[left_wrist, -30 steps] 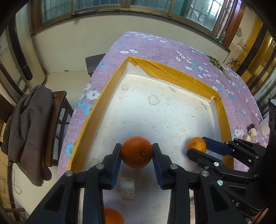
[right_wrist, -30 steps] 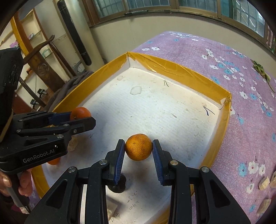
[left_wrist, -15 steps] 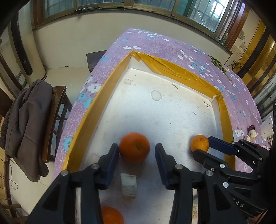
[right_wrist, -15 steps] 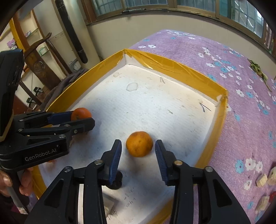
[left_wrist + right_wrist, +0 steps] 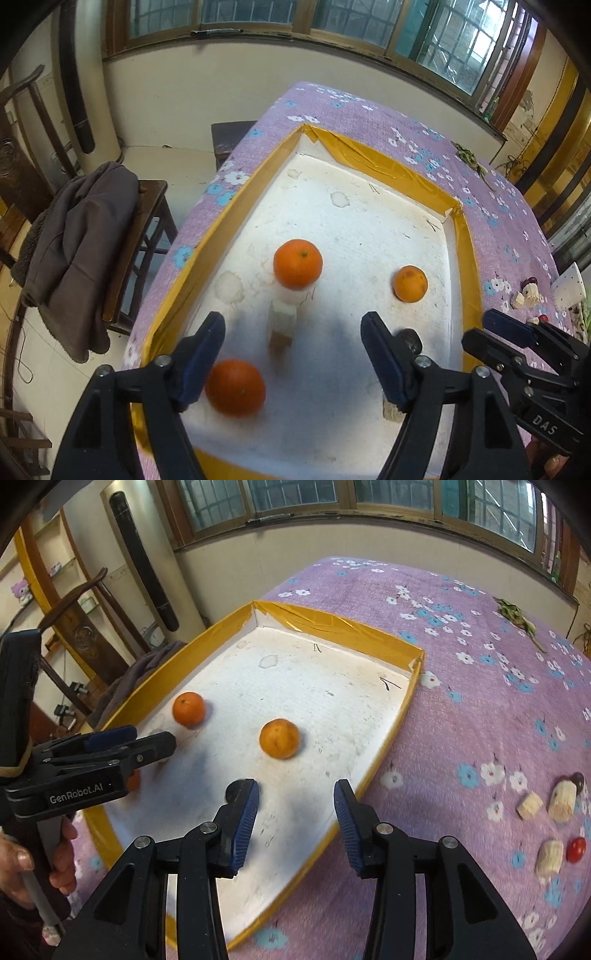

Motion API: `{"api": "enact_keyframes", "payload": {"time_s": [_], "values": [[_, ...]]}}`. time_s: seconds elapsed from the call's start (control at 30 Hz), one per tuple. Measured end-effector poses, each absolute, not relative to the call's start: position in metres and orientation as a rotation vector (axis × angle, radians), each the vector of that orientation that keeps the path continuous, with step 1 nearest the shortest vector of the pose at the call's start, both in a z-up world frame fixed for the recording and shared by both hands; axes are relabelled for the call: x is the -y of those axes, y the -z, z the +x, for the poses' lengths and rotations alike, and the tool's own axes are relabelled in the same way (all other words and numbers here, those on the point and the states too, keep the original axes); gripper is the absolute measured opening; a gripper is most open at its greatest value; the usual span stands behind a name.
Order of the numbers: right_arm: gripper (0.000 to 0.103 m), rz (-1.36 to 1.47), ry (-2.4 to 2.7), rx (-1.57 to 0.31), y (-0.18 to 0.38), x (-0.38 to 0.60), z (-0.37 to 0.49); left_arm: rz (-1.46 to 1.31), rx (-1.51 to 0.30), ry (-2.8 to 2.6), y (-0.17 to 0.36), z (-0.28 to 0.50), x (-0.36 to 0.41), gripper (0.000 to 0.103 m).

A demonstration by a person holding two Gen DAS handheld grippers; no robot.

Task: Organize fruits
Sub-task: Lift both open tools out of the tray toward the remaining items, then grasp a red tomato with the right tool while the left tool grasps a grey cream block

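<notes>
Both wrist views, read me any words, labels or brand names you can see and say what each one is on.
"GenRobot.AI": white print on the side of the left gripper, in the right wrist view.
"DAS": white letters on the body of the right gripper, in the left wrist view; it may be cut off.
Pen marks on the white floor of the tray: too small to read as text.

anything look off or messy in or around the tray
Yes. The tray's far right corner looks torn, its yellow tape split. The white floor carries stains and pen marks. Pale chunks and a small red fruit lie loose on the purple cloth outside the tray.
</notes>
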State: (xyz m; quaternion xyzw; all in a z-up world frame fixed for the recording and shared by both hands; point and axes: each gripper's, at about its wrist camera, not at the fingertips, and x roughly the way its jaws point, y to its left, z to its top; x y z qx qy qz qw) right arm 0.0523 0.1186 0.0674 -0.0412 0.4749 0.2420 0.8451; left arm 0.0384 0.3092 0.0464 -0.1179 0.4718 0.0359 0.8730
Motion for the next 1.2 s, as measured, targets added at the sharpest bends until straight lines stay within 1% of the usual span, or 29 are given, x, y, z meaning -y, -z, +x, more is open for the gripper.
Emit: {"api": "enact_keyframes", "payload": {"time_s": [0.03,0.07,0.3,0.37,0.7,0.93,1.2], "values": [[0.047,-0.086,-0.503,-0.988,-0.071,-0.114,0.046,-0.248,-0.984,-0.082,-0.048,0.035,-0.308,0.079],[0.047,-0.082,-0.505,-0.982,-0.072,-0.112,0.042,-0.251,-0.983,-0.087,-0.049,0.032,-0.306,0.079],[0.047,-0.032,-0.503,-0.966,-0.079,-0.075,0.025,-0.213,-0.964,-0.095,-0.063,0.014,-0.271,0.082],[0.047,-0.016,-0.493,-0.965,-0.079,-0.061,0.022,-0.197,-0.962,-0.092,-0.067,0.012,-0.258,0.085],[0.047,0.072,-0.396,-0.97,-0.071,0.03,0.016,-0.122,-0.988,-0.011,-0.073,0.013,-0.181,0.085],[0.048,0.115,-0.235,-0.995,-0.052,0.12,0.023,-0.044,-1.027,0.06,-0.066,0.015,-0.125,0.086],[0.048,0.152,-0.16,-0.966,-0.045,0.176,0.051,0.003,-1.078,0.111,-0.055,0.017,-0.082,0.086]]}}
